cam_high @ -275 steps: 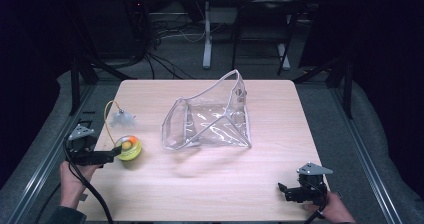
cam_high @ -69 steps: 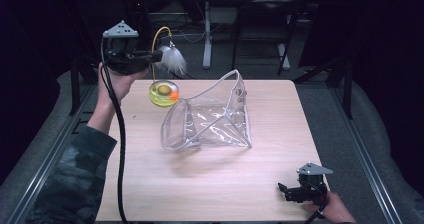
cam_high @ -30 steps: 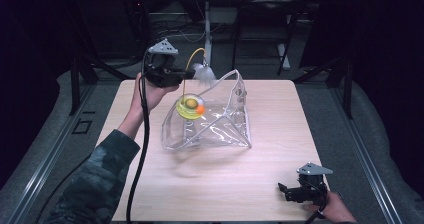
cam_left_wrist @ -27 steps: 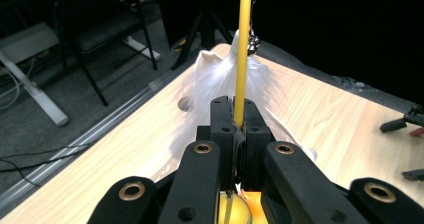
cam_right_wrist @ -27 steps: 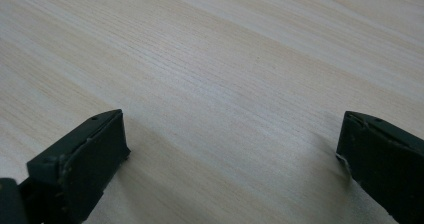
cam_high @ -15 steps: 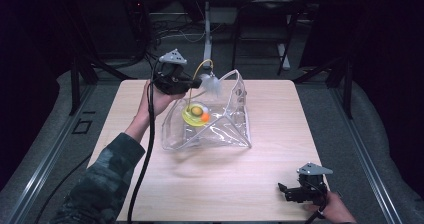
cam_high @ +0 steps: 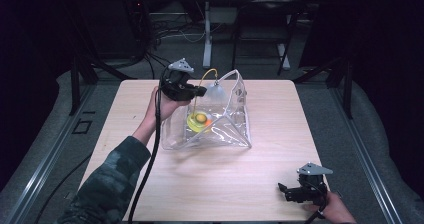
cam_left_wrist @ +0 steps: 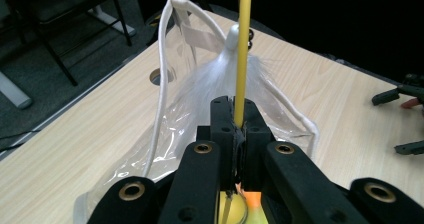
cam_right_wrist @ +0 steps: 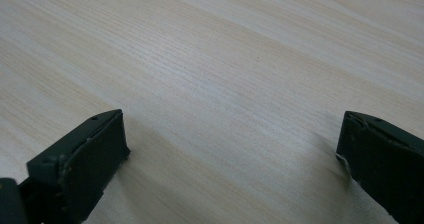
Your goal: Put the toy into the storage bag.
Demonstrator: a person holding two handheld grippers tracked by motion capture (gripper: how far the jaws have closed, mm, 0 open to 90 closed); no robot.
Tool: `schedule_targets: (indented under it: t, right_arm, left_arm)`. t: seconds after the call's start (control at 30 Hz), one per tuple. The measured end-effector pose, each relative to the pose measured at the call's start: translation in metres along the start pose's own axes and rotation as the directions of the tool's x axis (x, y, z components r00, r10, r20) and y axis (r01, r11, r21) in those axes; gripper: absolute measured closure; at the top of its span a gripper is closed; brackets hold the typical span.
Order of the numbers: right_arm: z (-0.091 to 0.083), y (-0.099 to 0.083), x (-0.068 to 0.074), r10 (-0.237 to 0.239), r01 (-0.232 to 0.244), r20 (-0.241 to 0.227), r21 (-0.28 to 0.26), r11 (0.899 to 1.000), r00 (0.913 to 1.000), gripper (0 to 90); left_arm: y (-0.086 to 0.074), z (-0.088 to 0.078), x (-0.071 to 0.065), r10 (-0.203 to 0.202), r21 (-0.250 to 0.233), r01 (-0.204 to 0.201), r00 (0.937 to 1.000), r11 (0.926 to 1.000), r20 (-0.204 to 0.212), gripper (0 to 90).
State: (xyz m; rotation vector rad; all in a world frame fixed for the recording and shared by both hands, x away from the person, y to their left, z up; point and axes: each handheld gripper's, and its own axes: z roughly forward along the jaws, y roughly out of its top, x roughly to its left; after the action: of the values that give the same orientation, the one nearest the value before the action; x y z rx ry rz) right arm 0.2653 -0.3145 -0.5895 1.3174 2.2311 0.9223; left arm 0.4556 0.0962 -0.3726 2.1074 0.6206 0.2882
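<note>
Left tongs (cam_high: 196, 93): clamped on the yellow cord (cam_left_wrist: 243, 59) of a toy (cam_high: 200, 120), at the bag's open top.
Toy: yellow ring with orange bit, hanging inside the clear bag (cam_high: 220, 126); white feather tuft (cam_left_wrist: 220, 76) on the cord (just above the jaws).
Bag: standing mid-bench (cam_high: 225, 184), mouth up.
Right tongs (cam_high: 292, 193): open, empty, resting low over the bench's near right corner, well apart from the bag.

Camouflage sleeve (cam_high: 112, 184); black grippers with grey plates, black cables.
</note>
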Motion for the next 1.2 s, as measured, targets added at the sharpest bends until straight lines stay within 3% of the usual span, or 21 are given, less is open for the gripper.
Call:
schedule_targets:
  t: [0.43,0.63,1.07,1.2]
  right_arm:
    - [0.0,0.0,0.0,0.002,-0.002,-0.005,-0.003,1.0,1.0,0.0]
    - [0.0,0.0,0.0,0.001,-0.001,-0.001,0.001,1.0,1.0,0.0]
    - [0.0,0.0,0.0,0.003,-0.003,-0.006,-0.002,1.0,1.0,0.0]
    - [0.0,0.0,0.0,0.001,-0.001,-0.003,0.001,1.0,1.0,0.0]
  left_arm:
    - [-0.018,0.027,0.005,-0.038,0.037,0.038,0.9993,0.9986,0.004,88.1]
    - [-0.03,0.042,0.008,-0.058,0.078,0.057,0.9983,0.9953,0.009,88.0]
    - [-0.041,0.053,0.012,-0.105,0.118,0.104,0.9944,0.9876,0.007,87.8]
    - [-0.039,0.051,0.01,-0.092,0.137,0.091,0.9958,0.9864,0.0,84.7]
